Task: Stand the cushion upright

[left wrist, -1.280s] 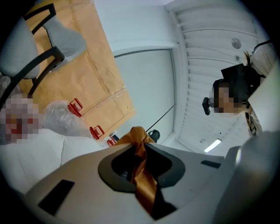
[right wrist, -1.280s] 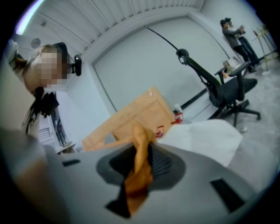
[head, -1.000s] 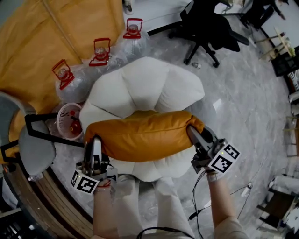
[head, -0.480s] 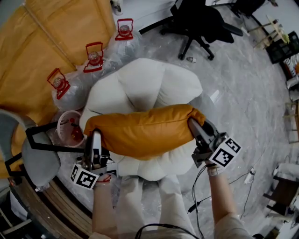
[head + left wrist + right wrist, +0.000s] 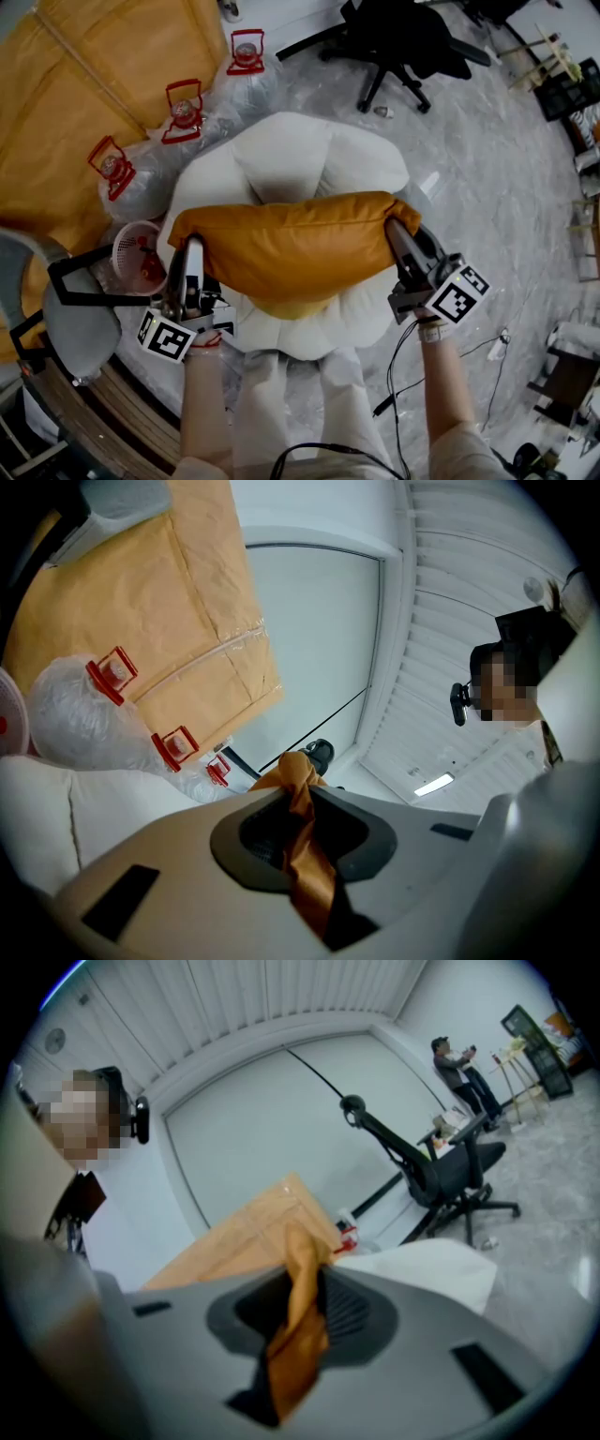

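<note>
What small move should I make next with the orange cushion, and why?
Probably lower the orange cushion until its long edge sits on the white chair: the left gripper and right gripper each pinch an end corner, holding it level over the seat.

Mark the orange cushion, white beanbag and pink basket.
orange cushion (image 5: pixel 291 246), head view, middle of its upper face
white beanbag (image 5: pixel 286 159), head view, bare upper lobe
pink basket (image 5: pixel 125 246), head view, left wall

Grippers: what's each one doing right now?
Left gripper: shut on the cushion, at its left corner.
Right gripper: shut on the cushion, at its right corner.
</note>
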`<state>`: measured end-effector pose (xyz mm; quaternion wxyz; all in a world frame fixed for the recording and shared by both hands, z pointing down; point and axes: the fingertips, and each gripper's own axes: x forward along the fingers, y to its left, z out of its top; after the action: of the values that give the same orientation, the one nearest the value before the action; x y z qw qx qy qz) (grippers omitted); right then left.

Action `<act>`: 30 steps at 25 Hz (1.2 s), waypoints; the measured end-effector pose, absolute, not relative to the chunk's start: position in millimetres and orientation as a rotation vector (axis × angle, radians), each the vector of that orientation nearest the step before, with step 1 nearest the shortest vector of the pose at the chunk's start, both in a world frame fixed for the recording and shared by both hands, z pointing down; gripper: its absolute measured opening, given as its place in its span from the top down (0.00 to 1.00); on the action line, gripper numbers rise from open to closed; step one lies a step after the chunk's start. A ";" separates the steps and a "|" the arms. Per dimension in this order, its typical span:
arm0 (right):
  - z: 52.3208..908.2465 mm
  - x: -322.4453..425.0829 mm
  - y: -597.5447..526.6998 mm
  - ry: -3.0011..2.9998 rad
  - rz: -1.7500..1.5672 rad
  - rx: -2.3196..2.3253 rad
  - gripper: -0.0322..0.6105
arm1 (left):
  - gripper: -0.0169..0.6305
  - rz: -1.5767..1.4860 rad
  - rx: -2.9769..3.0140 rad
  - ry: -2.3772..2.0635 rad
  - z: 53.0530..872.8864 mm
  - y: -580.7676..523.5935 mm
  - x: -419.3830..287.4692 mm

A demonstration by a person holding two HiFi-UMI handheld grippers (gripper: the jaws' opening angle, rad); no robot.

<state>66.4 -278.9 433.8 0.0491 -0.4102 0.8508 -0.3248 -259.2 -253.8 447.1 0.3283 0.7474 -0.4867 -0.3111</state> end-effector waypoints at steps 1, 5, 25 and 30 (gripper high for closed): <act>434.9 67.8 -282.0 2.585 -0.990 -1.257 0.80 | 0.86 -0.811 1.959 -1.268 448.0 -258.7 -258.0; 440.3 72.7 -294.5 2.561 -0.994 -1.284 0.80 | 0.86 -0.806 1.964 -1.253 452.3 -275.7 -253.6; 453.7 105.0 -348.9 2.386 -0.967 -1.439 0.81 | 0.86 -0.741 2.009 -1.170 464.4 -355.8 -221.8; 456.6 110.7 -362.4 2.369 -0.947 -1.481 0.81 | 0.86 -0.715 2.029 -1.141 461.9 -375.2 -212.5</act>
<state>110.7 -362.4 456.6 0.0954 -0.4998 0.7994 -0.3196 -212.5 -375.2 461.9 0.3459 0.7819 -0.4396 -0.2753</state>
